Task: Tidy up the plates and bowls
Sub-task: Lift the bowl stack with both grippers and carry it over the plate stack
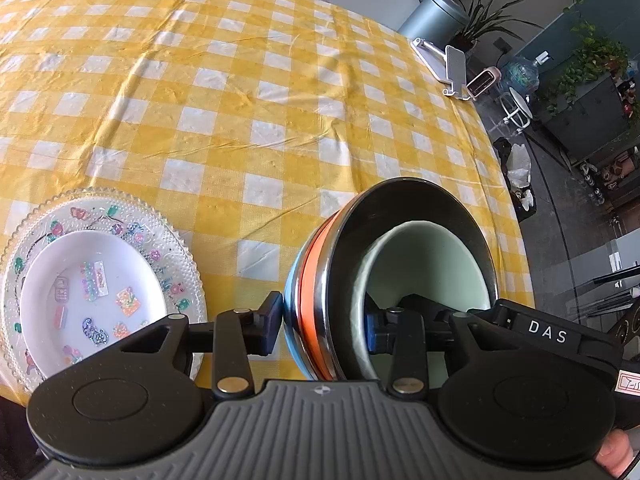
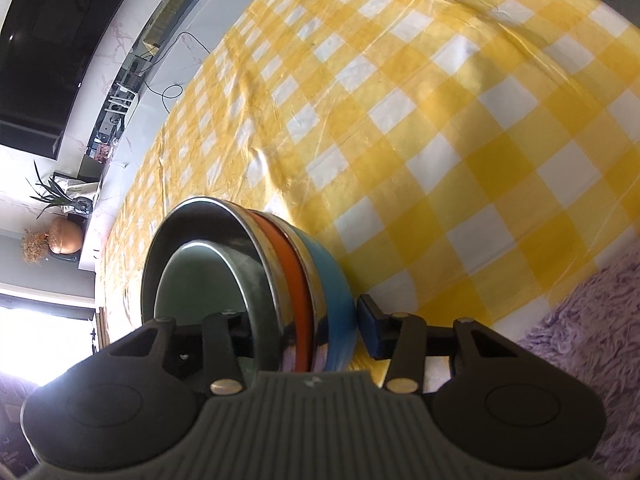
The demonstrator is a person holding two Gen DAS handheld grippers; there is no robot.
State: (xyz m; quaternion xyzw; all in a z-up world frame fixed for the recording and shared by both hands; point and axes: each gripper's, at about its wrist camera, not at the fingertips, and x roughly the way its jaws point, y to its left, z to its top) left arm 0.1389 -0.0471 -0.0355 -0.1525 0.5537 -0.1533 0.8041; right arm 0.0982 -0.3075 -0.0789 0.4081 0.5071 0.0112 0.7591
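A nested stack of bowls is seen tilted on its side above the table, which is covered by a yellow-and-white checked cloth. The stack is made up of a blue outer bowl, an orange band just inside it, a shiny steel bowl with a dark interior, and a pale green bowl innermost.

The left gripper is set across the stack's rim, one finger against the blue outside and the other inside the green bowl; its jaws are closed on the wall. The right gripper straddles the opposite rim likewise, but a small gap shows beside its outer finger, so contact cannot be told.

To the left, a white plate with colourful stickers lies on a patterned glass plate.
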